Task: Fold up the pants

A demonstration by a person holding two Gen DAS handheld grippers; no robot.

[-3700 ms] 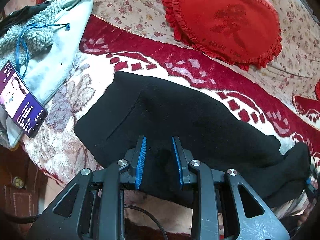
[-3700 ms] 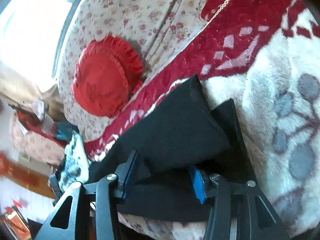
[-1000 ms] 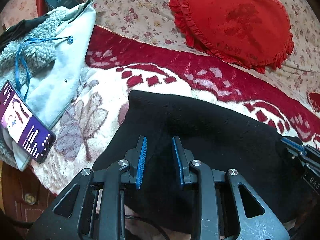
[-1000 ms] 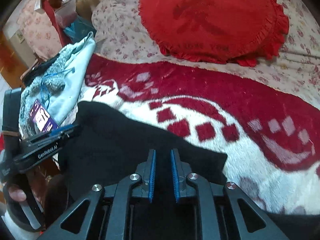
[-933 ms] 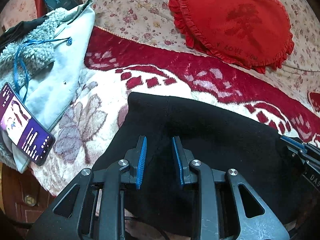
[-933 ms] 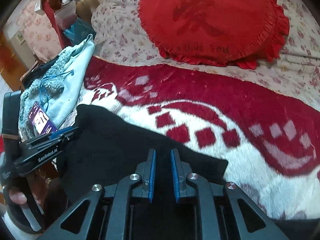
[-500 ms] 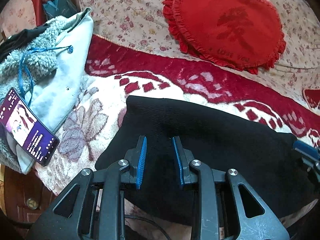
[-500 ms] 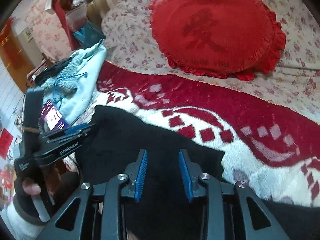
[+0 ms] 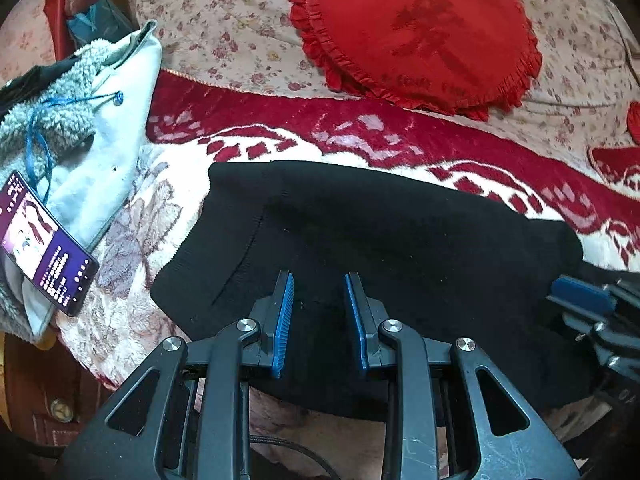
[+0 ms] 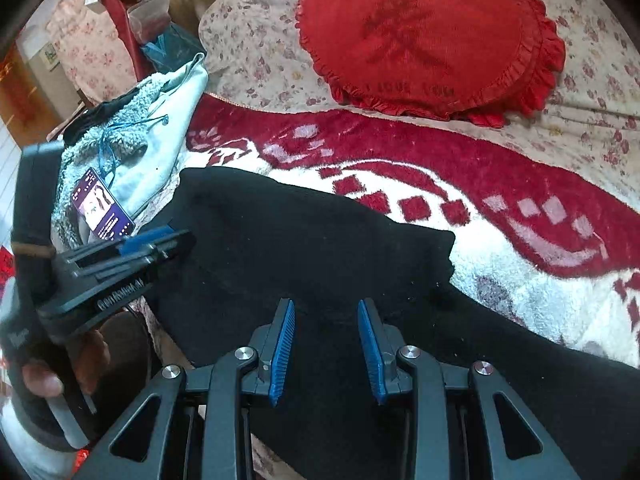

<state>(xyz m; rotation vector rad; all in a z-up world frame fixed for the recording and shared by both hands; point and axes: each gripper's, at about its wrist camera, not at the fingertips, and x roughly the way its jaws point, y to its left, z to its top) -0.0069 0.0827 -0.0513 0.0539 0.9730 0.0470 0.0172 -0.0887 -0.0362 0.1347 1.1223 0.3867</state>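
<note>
Blue ribbed pads line both grippers, and in neither view is cloth seen pinched between them. The left gripper (image 9: 319, 312) is held partly open above the near edge of the black pants (image 9: 360, 240), its jaws apart with only dark fabric visible beneath the gap. The right gripper (image 10: 325, 344) is likewise seen with its jaws apart over the pants (image 10: 300, 248), and nothing is clamped; whether its tips rest on the cloth cannot be told.

The pants are laid across the red and white blanket (image 9: 360, 136), already doubled into a broad band, with one squared end near the pale fleece jacket (image 9: 100, 120) and the rest running off toward the right gripper's side. A ridge is visible in the cloth near the middle, so the layers are probably not lying flat.

For the step judged to be in hand, a fresh grip for the next fold, the edge should be taken through all layers at once, with both grippers set at matching points so that the fold line is kept straight. The ridge would best be smoothed out first. The cloth should be lifted only a little and carried over evenly, since soft knit is likely to sag and slip.

The phone (image 9: 44, 244) lying on the jacket should be kept clear of; the red heart cushion (image 9: 420, 28) is well apart.
</note>
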